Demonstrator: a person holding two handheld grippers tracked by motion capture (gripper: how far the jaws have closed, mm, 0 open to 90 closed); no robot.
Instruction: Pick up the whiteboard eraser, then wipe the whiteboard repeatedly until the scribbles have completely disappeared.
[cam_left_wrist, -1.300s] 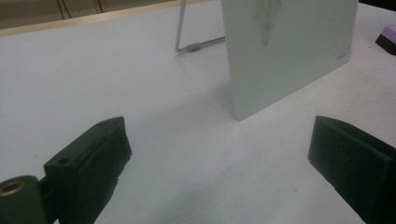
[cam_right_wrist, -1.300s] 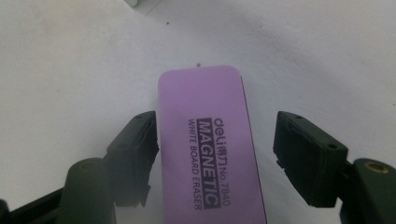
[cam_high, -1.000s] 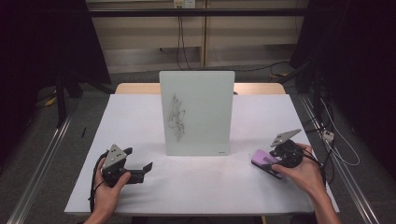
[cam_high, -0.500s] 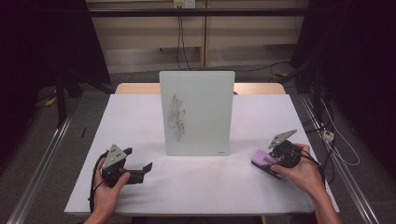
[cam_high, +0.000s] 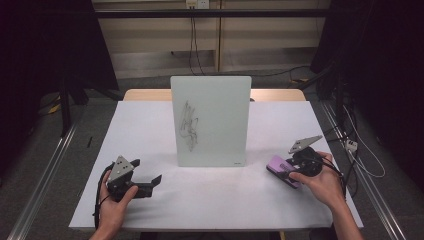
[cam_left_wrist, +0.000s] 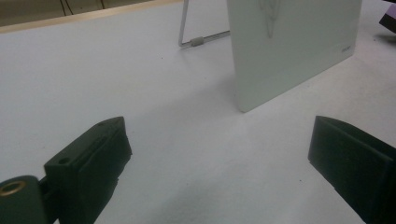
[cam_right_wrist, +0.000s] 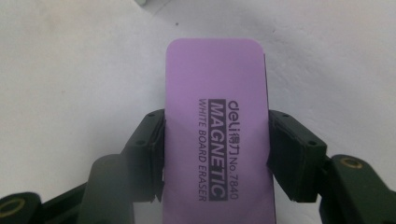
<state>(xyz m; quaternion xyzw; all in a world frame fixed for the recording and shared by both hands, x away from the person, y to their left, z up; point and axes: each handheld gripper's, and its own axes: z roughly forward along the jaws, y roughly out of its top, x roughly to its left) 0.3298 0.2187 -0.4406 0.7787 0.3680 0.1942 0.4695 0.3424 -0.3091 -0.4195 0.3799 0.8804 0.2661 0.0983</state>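
Observation:
A small white board (cam_high: 211, 120) stands upright at the middle of the white table (cam_high: 145, 125), with dark scribbles (cam_high: 189, 125) on its face. A purple magnetic whiteboard eraser (cam_high: 277, 166) lies at the right, printed side up. My right gripper (cam_high: 285, 170) is shut on it. In the right gripper view both pads press the long sides of the eraser (cam_right_wrist: 217, 93) in my right gripper (cam_right_wrist: 217, 140). My left gripper (cam_high: 150, 182) rests at the front left, open and empty. In the left gripper view the jaws of my left gripper (cam_left_wrist: 219, 135) stand wide apart, facing the board (cam_left_wrist: 289, 46).
The board leans on a wire stand (cam_left_wrist: 196, 41) behind it. A wooden tabletop edge (cam_high: 145, 94) shows beyond the white sheet. Cables and a small white plug (cam_high: 351, 145) lie on the floor to the right. Metal rails (cam_high: 45, 175) run along both sides.

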